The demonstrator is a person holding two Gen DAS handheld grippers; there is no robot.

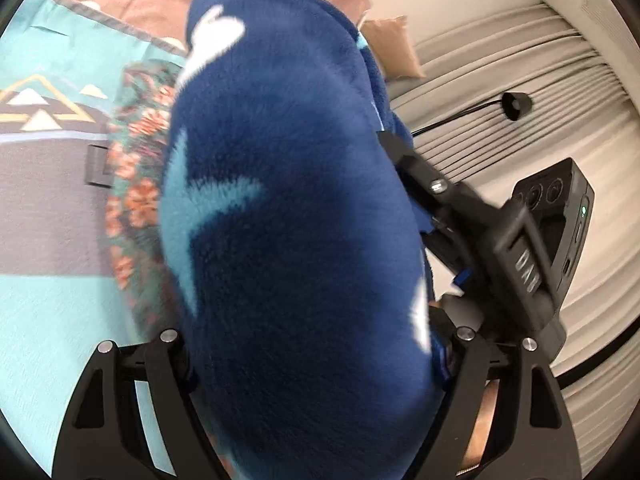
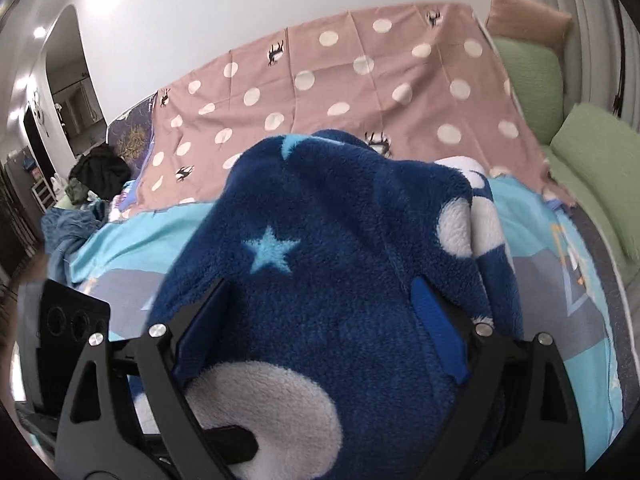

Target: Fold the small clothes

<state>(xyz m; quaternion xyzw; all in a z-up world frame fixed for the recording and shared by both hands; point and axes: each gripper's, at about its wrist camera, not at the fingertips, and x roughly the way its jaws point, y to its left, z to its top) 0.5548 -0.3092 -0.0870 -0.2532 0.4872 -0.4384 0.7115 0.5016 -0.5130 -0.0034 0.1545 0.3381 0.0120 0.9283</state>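
Both my left gripper [image 1: 312, 344] and right gripper [image 2: 320, 320] have their fingers spread wide around the bunched blue fleece garment [image 2: 320, 240] held above the bed [image 2: 120, 248], so I judge folding barely begun.

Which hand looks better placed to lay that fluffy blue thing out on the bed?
Probably the right. The right tongs show both blue pads against the blue fleece, with turquoise bedspread in view ahead. The left tongs are smothered by fleece, their tips hidden.
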